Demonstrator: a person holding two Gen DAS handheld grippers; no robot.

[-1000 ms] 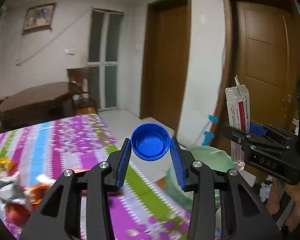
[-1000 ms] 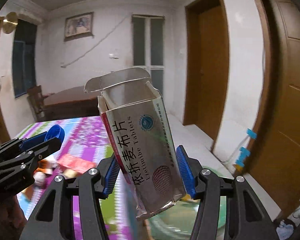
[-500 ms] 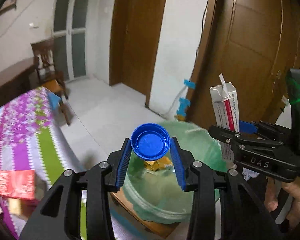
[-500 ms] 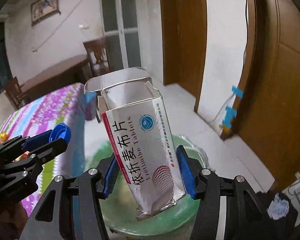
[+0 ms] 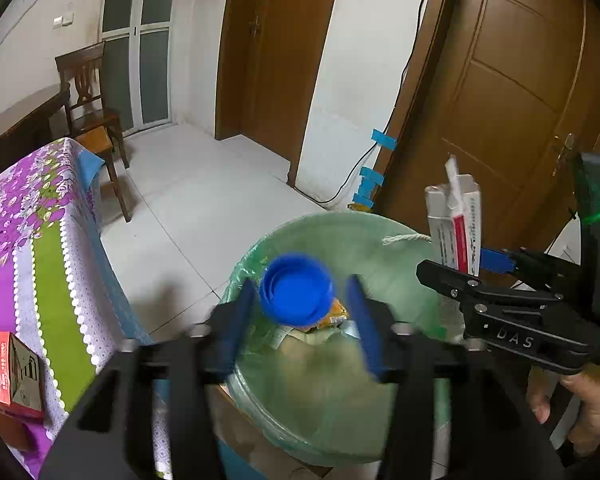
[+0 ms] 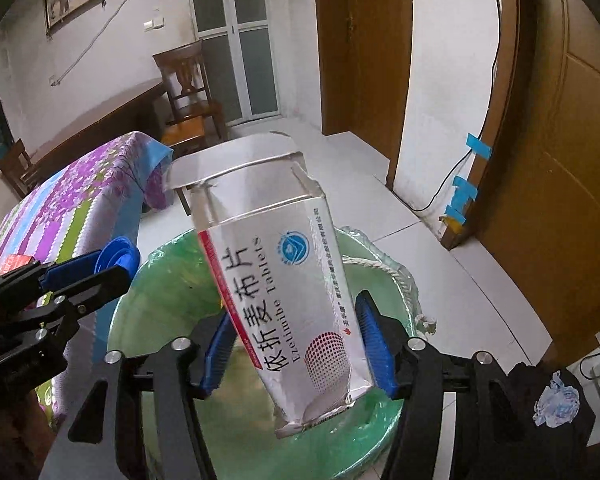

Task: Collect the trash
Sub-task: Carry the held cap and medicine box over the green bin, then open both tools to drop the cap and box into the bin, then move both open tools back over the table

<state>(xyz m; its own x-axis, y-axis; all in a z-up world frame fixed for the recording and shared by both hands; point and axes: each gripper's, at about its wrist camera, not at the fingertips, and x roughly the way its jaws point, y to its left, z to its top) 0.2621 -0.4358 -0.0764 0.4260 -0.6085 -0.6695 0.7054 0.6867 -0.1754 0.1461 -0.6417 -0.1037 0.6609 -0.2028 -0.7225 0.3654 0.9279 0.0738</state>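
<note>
Both grippers, swinging from desk to bin.

Left wrist view: left gripper, fingers just spreading, is freeing the round blue plastic bottle cap above the green-lined round trash bin.

Right wrist view: right gripper, fingers just widening, is loosening the white cardboard tablet box; advisably staying centred over the bin while dropping.

Left gripper and right gripper point steeply downward, side by side; both sets of fingers have just been opening.
</note>
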